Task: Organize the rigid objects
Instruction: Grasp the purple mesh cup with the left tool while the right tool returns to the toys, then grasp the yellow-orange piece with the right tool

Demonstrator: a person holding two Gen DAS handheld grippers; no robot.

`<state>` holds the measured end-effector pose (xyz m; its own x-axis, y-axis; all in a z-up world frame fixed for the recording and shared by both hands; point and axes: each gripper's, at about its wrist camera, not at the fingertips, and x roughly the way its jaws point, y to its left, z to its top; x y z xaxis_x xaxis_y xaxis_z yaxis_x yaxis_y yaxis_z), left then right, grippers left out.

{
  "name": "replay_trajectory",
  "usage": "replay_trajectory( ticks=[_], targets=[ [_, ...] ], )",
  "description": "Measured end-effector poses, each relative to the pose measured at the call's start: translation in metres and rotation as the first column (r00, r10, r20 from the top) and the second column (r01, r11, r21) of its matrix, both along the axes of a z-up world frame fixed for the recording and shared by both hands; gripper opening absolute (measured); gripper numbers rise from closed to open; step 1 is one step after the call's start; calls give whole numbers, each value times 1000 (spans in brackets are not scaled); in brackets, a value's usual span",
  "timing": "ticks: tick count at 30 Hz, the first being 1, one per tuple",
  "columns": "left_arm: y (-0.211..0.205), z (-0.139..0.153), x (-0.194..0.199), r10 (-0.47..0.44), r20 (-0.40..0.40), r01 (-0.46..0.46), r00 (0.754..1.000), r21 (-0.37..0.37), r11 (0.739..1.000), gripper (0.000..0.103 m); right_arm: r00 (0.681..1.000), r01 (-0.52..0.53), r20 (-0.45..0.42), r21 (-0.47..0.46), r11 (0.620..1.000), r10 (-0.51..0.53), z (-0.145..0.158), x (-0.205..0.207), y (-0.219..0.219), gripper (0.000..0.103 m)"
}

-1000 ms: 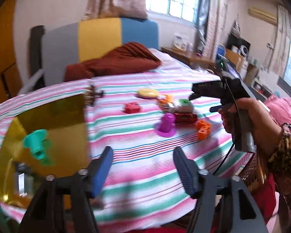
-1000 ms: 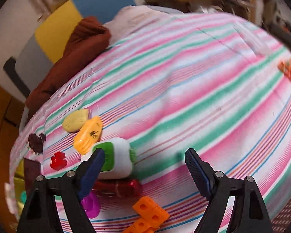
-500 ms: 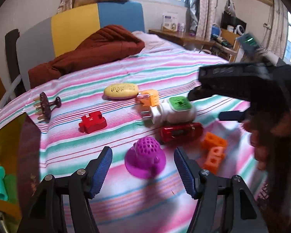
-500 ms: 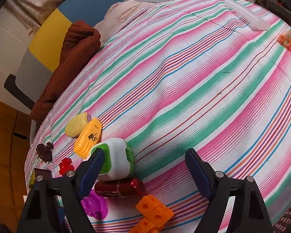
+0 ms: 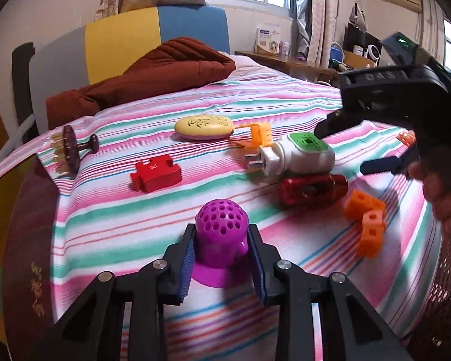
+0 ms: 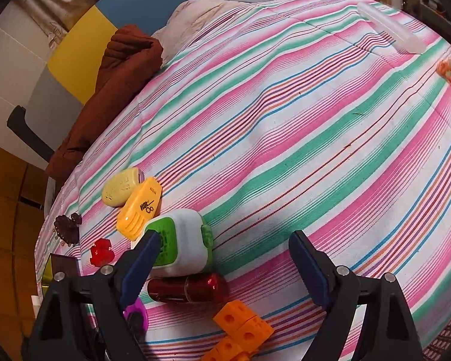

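Left tongs [image 5: 221, 249], wide a moment ago, now clamped on purple perforated dome [image 5: 221, 225], lower centre: ready to lift. Right tongs [image 6: 225, 258] open, empty.

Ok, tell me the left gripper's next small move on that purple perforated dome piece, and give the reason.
Probably lift it straight up, just clear of the cloth. The left gripper has its pads pressed on both sides of the purple dome piece, whose flared base still sits on the striped cloth. The red bottle and orange cubes lie close by on its right, so sliding sideways could knock them.
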<state>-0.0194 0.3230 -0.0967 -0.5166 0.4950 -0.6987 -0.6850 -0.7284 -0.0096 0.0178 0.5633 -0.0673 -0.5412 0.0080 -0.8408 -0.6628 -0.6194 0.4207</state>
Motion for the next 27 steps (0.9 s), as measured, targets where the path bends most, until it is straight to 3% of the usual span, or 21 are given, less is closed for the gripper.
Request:
replay_trajectory(
  ticks=[6, 11, 13, 15, 17, 20, 23, 27],
  targets=[
    [-31, -3, 18, 15, -65, -13, 998, 33, 999, 32, 1000, -26, -1, 41, 999, 26, 6, -3, -6, 88],
    [-47, 0, 11, 49, -34, -47, 998, 47, 998, 32, 993, -102, -30, 198, 975, 110, 29, -11, -28, 88],
    [-50, 1, 10, 42, -41, -40, 998, 39, 998, 32, 988, -154, 4, 247, 957, 157, 35, -23, -37, 88],
    [-53, 0, 11, 29, -43, -28, 999, 40, 999, 32, 987, -162, 30, 229, 960, 159, 34, -37, -39, 88],
    [-55, 0, 10, 23, -39, -21, 999, 47, 999, 32, 983, -181, 1, 187, 966, 184, 32, -54, -37, 87],
    [-56, -1, 12, 23, -47, -20, 999, 58, 998, 32, 977, -213, 33, 225, 951, 211, 25, -72, -38, 82],
    [-57, -2, 12, 29, -53, -25, 998, 72, 997, 32, 971, -241, 34, 183, 953, 238, 17, -85, -35, 75],
    [-58, -1, 12, 29, -52, -24, 998, 86, 996, 32, 961, -276, 61, 204, 939, 269, 13, -100, -35, 72]
  ],
)
